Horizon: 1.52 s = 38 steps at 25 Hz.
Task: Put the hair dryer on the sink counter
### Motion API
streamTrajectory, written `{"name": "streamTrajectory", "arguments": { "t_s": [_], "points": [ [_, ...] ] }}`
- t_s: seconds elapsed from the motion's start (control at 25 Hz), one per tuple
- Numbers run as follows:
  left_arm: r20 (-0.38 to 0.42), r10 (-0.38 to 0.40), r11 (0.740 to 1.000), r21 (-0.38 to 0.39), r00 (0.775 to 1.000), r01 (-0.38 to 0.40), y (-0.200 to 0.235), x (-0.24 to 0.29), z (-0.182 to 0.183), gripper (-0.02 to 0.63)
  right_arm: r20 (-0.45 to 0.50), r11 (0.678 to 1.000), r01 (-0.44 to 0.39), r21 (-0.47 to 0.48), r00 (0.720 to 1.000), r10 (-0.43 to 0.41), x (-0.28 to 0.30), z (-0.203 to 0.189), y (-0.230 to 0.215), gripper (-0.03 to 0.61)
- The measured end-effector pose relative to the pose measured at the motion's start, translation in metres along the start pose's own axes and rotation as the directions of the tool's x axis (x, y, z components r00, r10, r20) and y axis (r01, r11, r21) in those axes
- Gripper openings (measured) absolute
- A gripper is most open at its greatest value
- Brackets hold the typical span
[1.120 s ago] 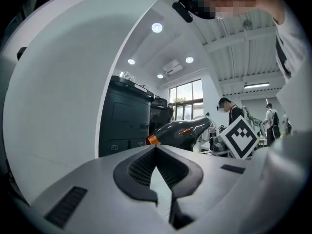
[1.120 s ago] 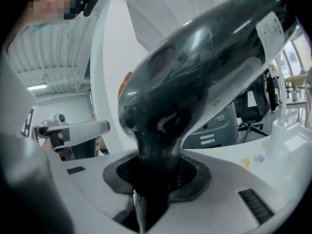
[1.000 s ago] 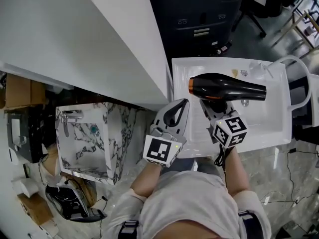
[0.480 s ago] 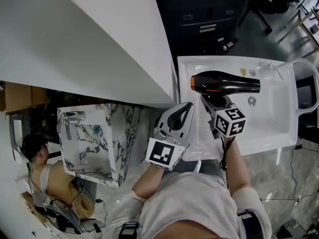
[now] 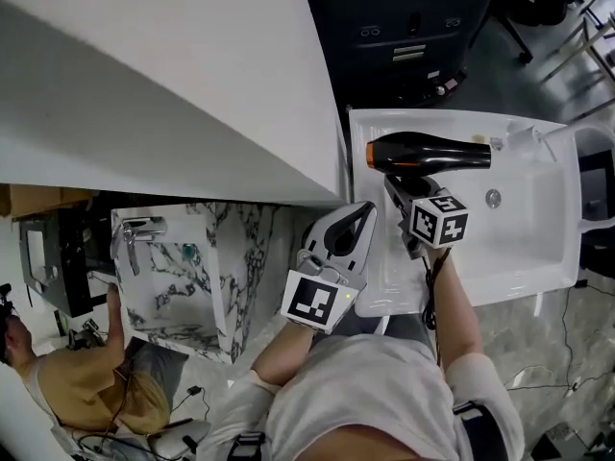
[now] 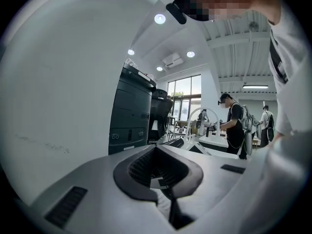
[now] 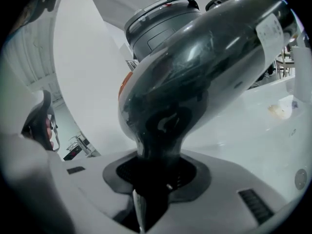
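The black hair dryer [image 5: 428, 152] with an orange ring lies level above the back left of the white sink counter [image 5: 377, 277]. My right gripper [image 5: 408, 192] is shut on its handle from below. In the right gripper view the hair dryer [image 7: 204, 67] fills the frame, and its handle drops between the jaws of the right gripper [image 7: 156, 169]. The cord hangs down along my right forearm. My left gripper [image 5: 344, 233] hovers by the counter's left edge, shut with nothing in it. The left gripper view shows that left gripper [image 6: 158, 152] with its jaws together and nothing between them.
A chrome drain [image 5: 493, 198] sits in the basin and a faucet [image 5: 538, 134] stands at the back right. A white partition [image 5: 173, 84] rises on the left. A marble vanity [image 5: 163, 267] stands at lower left, with a person [image 5: 77, 392] beside it. Dark cabinets [image 5: 413, 36] stand behind the sink.
The hair dryer has shifted slightly back and left over the sink in my right gripper. The left gripper has barely moved. The person at lower left has moved along.
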<state>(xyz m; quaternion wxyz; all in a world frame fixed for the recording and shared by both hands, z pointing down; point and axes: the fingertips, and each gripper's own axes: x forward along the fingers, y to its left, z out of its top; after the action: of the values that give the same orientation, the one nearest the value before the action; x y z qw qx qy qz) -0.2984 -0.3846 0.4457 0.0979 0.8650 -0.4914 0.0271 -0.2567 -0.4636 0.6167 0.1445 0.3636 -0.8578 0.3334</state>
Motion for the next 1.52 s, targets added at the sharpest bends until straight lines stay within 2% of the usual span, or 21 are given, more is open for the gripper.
{"name": "streamTrajectory", "arguments": {
  "t_s": [0.32, 0.88, 1.36, 1.52],
  "points": [
    [-0.014, -0.005, 1.0, -0.009, 1.0, 0.004, 0.007, 0.006, -0.003, 0.012, -0.016, 0.996, -0.01, 0.093, 1.0, 0.012, 0.019, -0.001, -0.017, 0.146],
    [-0.026, 0.009, 1.0, -0.019, 1.0, -0.01, 0.013, 0.014, -0.008, 0.012, -0.102, 0.991, 0.008, 0.134, 0.995, 0.005, 0.035, -0.016, -0.034, 0.152],
    [-0.028, 0.012, 1.0, -0.021, 1.0, -0.013, 0.012, 0.017, -0.006, 0.012, -0.133, 0.996, 0.053, 0.073, 0.99, -0.043, 0.038, -0.021, -0.039, 0.167],
    [-0.028, 0.013, 1.0, -0.019, 1.0, -0.014, 0.01, 0.017, -0.006, 0.012, -0.169, 0.997, 0.072, 0.001, 0.983, -0.071, 0.035, -0.024, -0.042, 0.195]
  ]
}}
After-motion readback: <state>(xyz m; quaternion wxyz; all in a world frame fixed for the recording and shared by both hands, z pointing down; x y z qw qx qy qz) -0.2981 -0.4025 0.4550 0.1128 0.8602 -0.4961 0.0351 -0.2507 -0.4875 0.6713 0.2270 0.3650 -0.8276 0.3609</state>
